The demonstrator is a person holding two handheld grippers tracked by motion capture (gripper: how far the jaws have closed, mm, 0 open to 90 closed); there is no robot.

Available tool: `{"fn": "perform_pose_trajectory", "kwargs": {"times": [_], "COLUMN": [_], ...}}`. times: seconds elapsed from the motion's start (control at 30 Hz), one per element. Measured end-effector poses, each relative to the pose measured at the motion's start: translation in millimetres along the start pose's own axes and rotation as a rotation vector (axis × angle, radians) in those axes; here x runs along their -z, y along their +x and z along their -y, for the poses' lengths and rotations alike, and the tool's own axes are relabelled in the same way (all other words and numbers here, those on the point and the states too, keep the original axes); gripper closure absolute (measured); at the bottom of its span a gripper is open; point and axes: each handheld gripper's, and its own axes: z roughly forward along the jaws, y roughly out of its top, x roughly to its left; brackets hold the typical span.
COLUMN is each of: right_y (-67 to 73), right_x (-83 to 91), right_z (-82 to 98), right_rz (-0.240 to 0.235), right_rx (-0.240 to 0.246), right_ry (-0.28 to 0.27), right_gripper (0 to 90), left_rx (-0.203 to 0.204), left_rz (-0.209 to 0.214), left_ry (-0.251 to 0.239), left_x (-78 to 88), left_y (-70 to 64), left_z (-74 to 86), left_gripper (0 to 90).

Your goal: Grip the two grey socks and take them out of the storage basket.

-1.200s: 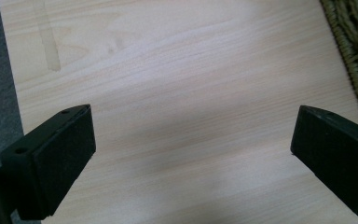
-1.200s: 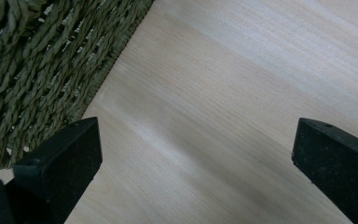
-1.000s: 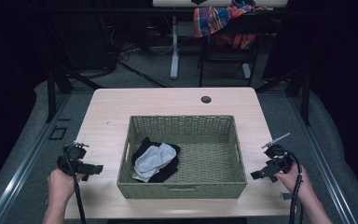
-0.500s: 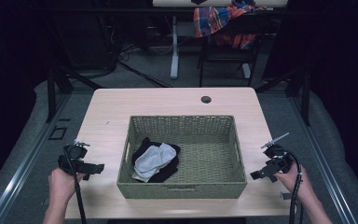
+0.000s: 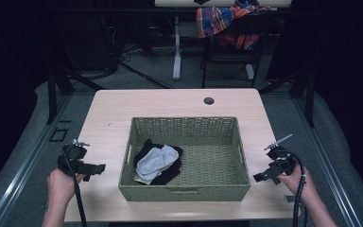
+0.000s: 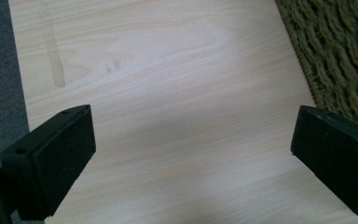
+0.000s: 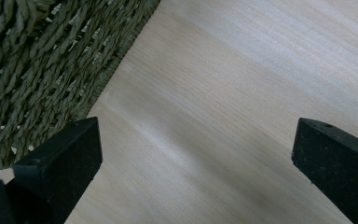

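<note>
Presently: left hand-held gripper (image 5: 99,168) spread | right hand-held gripper (image 5: 260,178) spread | basket (image 5: 184,192) between, holding cloths (image 5: 158,161)

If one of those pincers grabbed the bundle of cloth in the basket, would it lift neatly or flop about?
Probably flop: the black and grey cloth lies crumpled in soft folds. It looks light and unlikely to slip or break. The layers might separate, since grey lies loosely on black.

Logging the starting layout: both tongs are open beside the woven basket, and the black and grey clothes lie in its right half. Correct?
Not quite. In the high view the clothes lie in the basket's left half. The left tongs and right tongs are open, flanking the basket.
</note>
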Motion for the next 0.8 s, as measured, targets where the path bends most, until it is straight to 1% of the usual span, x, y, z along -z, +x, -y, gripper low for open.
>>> {"fn": "perform_pose_trajectory", "kwargs": {"times": [0.03,0.07,0.1,0.13,0.23,0.27,0.3,0.37,0.4,0.43,0.47,0.53,0.57,0.6,0.63,0.7,0.73,0.77,0.8], "right_y": [-0.1,0.3,1.6,-0.1,-0.3,-0.5,-0.5,-0.4,0.1,0.1,-0.6,0.3,0.1,0.1,1.2,1.6,0.9,-0.6,-0.9], "right_x": [0.2,0.2,-1.7,0.2,-0.1,0.5,0.5,0.7,-0.4,-0.4,0.6,-0.1,0.8,0.8,0.7,0.4,0.5,2.0,2.4], "right_z": [-0.1,-0.4,0.9,0.1,0.2,-0.6,-0.6,-0.9,0.4,0.4,0.1,0.1,0.0,0.0,0.2,0.2,0.0,-0.8,-1.0], "right_rz": [0.0,-0.022,-0.023,-0.012,-0.016,-0.03,-0.03,-0.026,-0.019,-0.019,-0.011,-0.028,-0.014,-0.014,-0.02,-0.015,-0.027,-0.012,-0.014], "right_rx": [0.001,-0.012,-0.04,-0.015,-0.018,-0.012,-0.012,-0.012,-0.035,-0.035,-0.025,-0.034,-0.023,-0.023,-0.033,-0.038,-0.034,-0.01,-0.006], "right_ry": [0.0,-0.015,-0.049,-0.023,-0.021,-0.011,-0.011,-0.012,-0.05,-0.05,-0.035,-0.038,-0.029,-0.029,-0.042,-0.048,-0.043,-0.012,-0.006], "right_gripper": [1.3,1.3,1.3,1.4,1.4,1.3,1.3,1.4,1.4,1.4,1.4,1.4,1.4,1.4,1.4,1.4,1.4,1.4,1.4], "left_rx": [-0.005,-0.007,-0.008,-0.009,-0.014,-0.014,-0.014,-0.01,-0.015,-0.016,-0.023,-0.026,-0.027,-0.03,-0.031,-0.038,-0.042,-0.047,-0.06], "left_rz": [-0.004,-0.01,-0.011,-0.012,-0.01,0.0,0.0,0.018,0.021,0.017,0.017,0.016,0.018,0.022,0.023,0.028,0.027,0.027,0.029], "left_ry": [-0.001,-0.003,-0.005,-0.005,-0.008,-0.022,-0.022,-0.031,-0.025,-0.029,-0.025,-0.035,-0.037,-0.04,-0.047,-0.044,-0.047,-0.049,-0.042], "left_x": [2.0,3.4,4.2,5.2,7.7,10.9,10.9,13.4,15.2,16.2,17.6,21.1,22.7,25.7,27.6,32.8,36.0,37.8,40.5], "left_y": [-0.7,-1.2,-1.6,-2.0,-3.6,-4.2,-4.2,-4.1,-4.3,-5.1,-5.3,-6.5,-6.9,-7.9,-8.7,-11.9,-14.9,-17.0,-20.7], "left_z": [-1.0,-1.6,-2.1,-2.7,-4.4,-5.8,-5.8,-7.4,-8.7,-9.4,-10.3,-11.7,-12.3,-13.4,-14.2,-16.8,-18.5,-19.6,-21.8], "left_gripper": [0.1,0.1,0.1,0.1,0.1,0.0,0.0,0.0,0.0,0.0,0.0,0.0,0.0,0.0,0.0,0.0,0.0,0.0,0.0]}}
